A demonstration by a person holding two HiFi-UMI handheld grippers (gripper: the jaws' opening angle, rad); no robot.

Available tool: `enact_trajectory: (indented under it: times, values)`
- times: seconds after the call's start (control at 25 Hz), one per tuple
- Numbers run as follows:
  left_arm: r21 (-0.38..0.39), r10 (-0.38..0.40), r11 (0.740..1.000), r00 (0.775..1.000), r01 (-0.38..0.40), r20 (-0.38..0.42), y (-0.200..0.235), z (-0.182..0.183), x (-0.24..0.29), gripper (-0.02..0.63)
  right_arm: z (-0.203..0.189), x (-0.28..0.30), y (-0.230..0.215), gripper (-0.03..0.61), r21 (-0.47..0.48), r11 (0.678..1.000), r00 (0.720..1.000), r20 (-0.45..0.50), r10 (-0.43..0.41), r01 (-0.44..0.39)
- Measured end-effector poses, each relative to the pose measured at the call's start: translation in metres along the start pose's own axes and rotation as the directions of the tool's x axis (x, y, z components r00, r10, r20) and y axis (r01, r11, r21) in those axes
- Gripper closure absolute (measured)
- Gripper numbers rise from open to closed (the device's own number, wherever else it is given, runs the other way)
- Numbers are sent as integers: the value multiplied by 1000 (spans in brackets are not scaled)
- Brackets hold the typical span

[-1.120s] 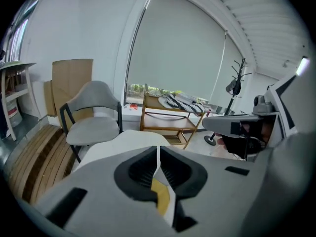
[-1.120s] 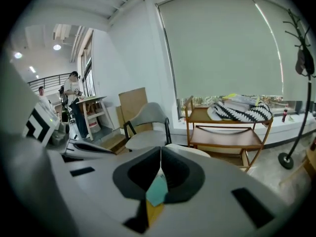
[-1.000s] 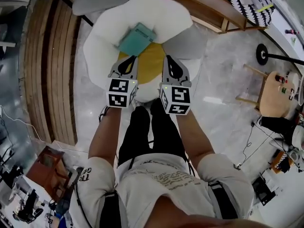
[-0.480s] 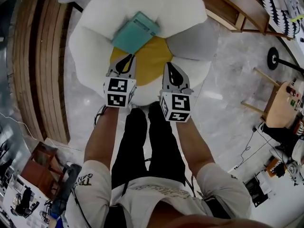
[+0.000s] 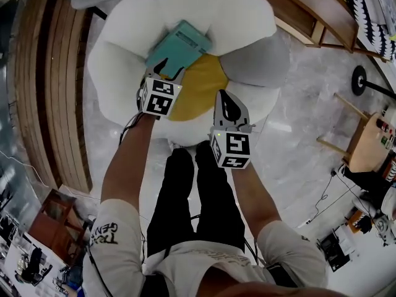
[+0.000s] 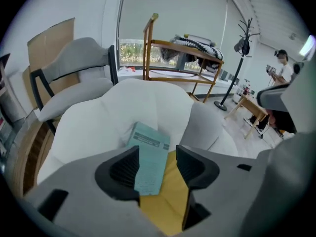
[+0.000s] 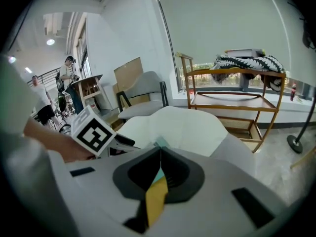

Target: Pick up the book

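A teal book (image 5: 179, 47) lies slanted on a flower-shaped cushion (image 5: 117, 73) with white petals and a yellow centre (image 5: 193, 86). My left gripper (image 5: 166, 75) is at the book's near edge, and its jaws are opening. In the left gripper view the book (image 6: 150, 154) shows in the gap between the jaws of that gripper (image 6: 158, 152), and the pads stand apart from it. My right gripper (image 5: 224, 96) hangs further back over the cushion's near edge, shut and empty. Its closed tips (image 7: 160, 151) point at the yellow centre.
A grey petal (image 5: 257, 57) lies right of the book. A wooden rack (image 5: 297, 11) stands behind the cushion, a grey chair (image 6: 74, 78) to its left, wooden slats (image 5: 43, 91) along the left. A small round table (image 5: 365, 135) and a coat stand (image 6: 237, 73) are at the right.
My left gripper has dropped and reached forward to the book's near edge, and its jaws have gone from shut to apart. The right gripper has sunk and stays shut behind.
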State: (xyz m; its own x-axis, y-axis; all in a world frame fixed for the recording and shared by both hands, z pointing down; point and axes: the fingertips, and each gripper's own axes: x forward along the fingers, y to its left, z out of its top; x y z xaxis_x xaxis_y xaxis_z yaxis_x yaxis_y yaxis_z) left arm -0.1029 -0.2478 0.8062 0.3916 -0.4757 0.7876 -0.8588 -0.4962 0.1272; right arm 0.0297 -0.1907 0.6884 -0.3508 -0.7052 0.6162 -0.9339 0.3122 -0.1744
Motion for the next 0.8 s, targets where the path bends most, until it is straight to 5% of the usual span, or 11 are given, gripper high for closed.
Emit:
enact_trajectory:
  times: [0.4, 0.8]
  values:
    - [60, -33, 998, 999, 34, -14, 53, 3, 81, 334, -30, 21, -21, 551, 4, 999, 999, 4, -38, 38]
    - [199, -50, 977, 989, 76, -136, 80, -30, 142, 308, -47, 29, -33, 551, 37, 999, 999, 33, -29, 27]
